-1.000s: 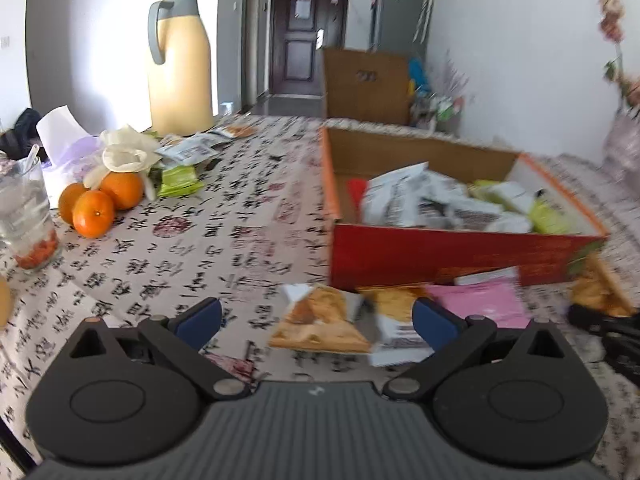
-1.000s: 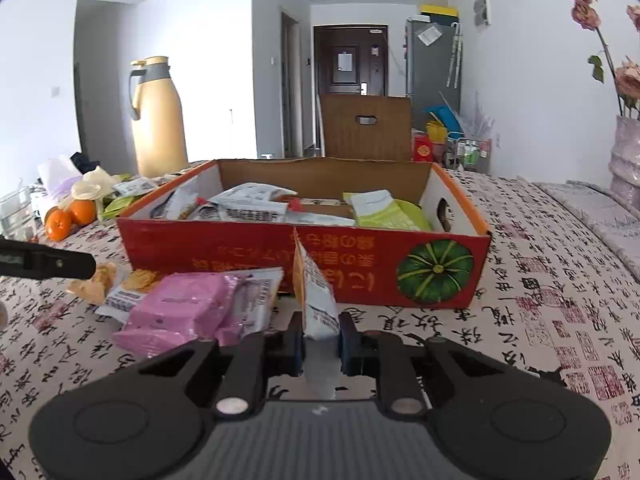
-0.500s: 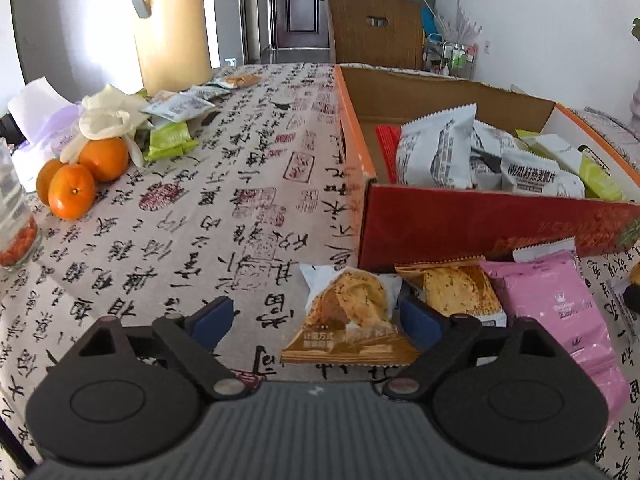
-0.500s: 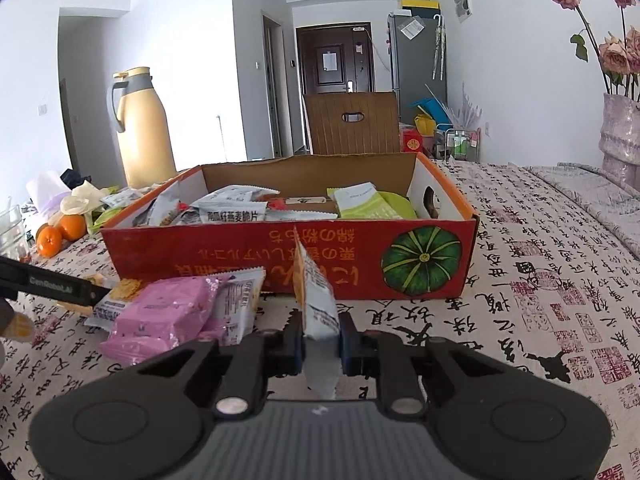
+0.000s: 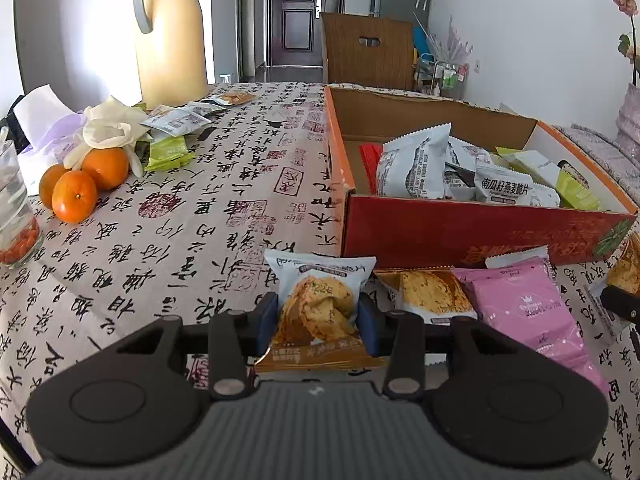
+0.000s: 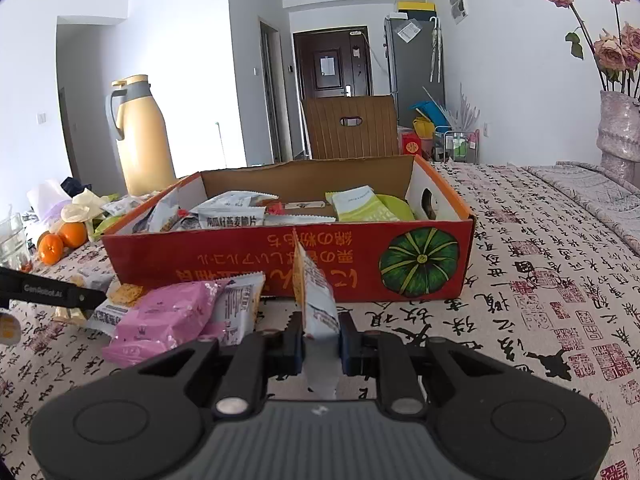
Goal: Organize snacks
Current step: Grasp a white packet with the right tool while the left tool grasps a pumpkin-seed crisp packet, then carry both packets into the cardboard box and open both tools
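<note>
The red cardboard box [image 5: 460, 236] with an orange rim and a green pumpkin printed on its front wall stands open on the surface [image 5: 192, 216], which is covered by a cloth printed with black calligraphy and red seals; inside the box lie white, grey and pale green snack packets. Just in front of the box's front wall a few packets lie loose: a pink packet [image 5: 528, 312], a gold-edged biscuit packet [image 5: 428, 292] touching its left side, and a white-and-gold pastry packet [image 5: 316, 304] left of that. The left tool [image 5: 317, 320] has this pastry packet between its blue pads, which sit against the packet's two sides while the jaws are closing; the packet's lower edge lies near the tool's body. The right tool [image 6: 320, 340] is closed tight on a thin white snack packet with an orange edge [image 6: 314, 300], held upright on its edge in front of the box's front wall, left of the pumpkin print. Well to the left of the box stand three oranges [image 5: 80, 184], a glass [image 5: 14, 208] and a tall yellow thermos jug [image 5: 170, 36].
</note>
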The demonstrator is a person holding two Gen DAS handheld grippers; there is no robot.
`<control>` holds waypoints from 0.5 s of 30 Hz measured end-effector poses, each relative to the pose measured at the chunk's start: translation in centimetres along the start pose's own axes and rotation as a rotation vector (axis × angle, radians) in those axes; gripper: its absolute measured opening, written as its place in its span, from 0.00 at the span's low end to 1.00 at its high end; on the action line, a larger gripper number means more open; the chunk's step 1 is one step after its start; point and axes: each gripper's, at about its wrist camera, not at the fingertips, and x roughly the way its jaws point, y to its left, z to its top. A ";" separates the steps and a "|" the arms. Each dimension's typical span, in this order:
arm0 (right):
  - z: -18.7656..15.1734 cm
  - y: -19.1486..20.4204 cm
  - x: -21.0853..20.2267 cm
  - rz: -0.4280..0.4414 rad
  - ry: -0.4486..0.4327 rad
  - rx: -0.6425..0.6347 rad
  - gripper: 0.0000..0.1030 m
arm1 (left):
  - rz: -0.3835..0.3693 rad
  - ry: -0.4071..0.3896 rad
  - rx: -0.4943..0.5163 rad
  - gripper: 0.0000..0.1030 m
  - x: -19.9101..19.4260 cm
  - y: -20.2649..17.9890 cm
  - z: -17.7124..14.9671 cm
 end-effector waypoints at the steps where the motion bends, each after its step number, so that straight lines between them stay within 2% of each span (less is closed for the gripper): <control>1: 0.0 0.0 0.0 0.000 -0.002 0.001 0.16 | -0.001 -0.004 -0.012 0.41 -0.2 0.1 -0.1; 8: 0.0 -0.1 -0.6 0.001 -0.027 0.006 0.16 | -0.004 -0.065 -0.099 0.41 -2.7 0.8 -1.2; 15: 0.4 0.0 -1.6 0.008 -0.057 0.006 0.16 | -0.020 -0.146 -0.076 0.41 -5.6 -0.1 -1.0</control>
